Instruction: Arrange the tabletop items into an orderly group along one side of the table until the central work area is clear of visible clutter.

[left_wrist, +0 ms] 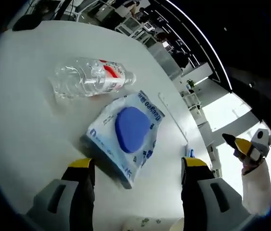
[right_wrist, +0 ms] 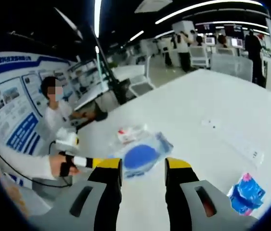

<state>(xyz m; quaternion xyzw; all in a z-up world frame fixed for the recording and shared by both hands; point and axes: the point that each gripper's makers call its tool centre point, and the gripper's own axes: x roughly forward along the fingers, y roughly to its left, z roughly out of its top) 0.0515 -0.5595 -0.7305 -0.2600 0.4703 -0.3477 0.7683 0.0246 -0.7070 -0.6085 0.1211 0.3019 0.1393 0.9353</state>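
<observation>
In the left gripper view, the left gripper (left_wrist: pixel 137 168) hangs over the white bench (left_wrist: pixel 24 125) with its two yellow-tipped jaws spread wide and nothing between them. Just ahead of the jaws lies a flat wet-wipe pack (left_wrist: pixel 125 134), pale blue and white with a dark blue oval lid on top (its near corner reaches toward the gap between the jaws, though I cannot tell whether it touches either one). Beyond the pack, close beside it but apart, a clear plastic bottle (left_wrist: pixel 92 77) with a red and white label lies on its side, cap pointing toward the far edge of the bench. At the right of this view a white-sleeved arm holds the right gripper (left_wrist: pixel 248 147) off the bench edge; how its jaws stand is hard to read from here.

In the right gripper view, the right gripper (right_wrist: pixel 142 168) has its jaws parted wide too, gripping nothing. The wet-wipe pack (right_wrist: pixel 142 154) sits on the bench (right_wrist: pixel 212 110) just past the jaw tips, and the bottle's label (right_wrist: pixel 130 132) shows blurred behind it. A small blue and pink packet (right_wrist: pixel 246 192) lies near the bench edge at the lower right. From the left comes the left gripper (right_wrist: pixel 84 162). Behind it a seated person in white (right_wrist: pixel 58 113) is at the far side.
</observation>
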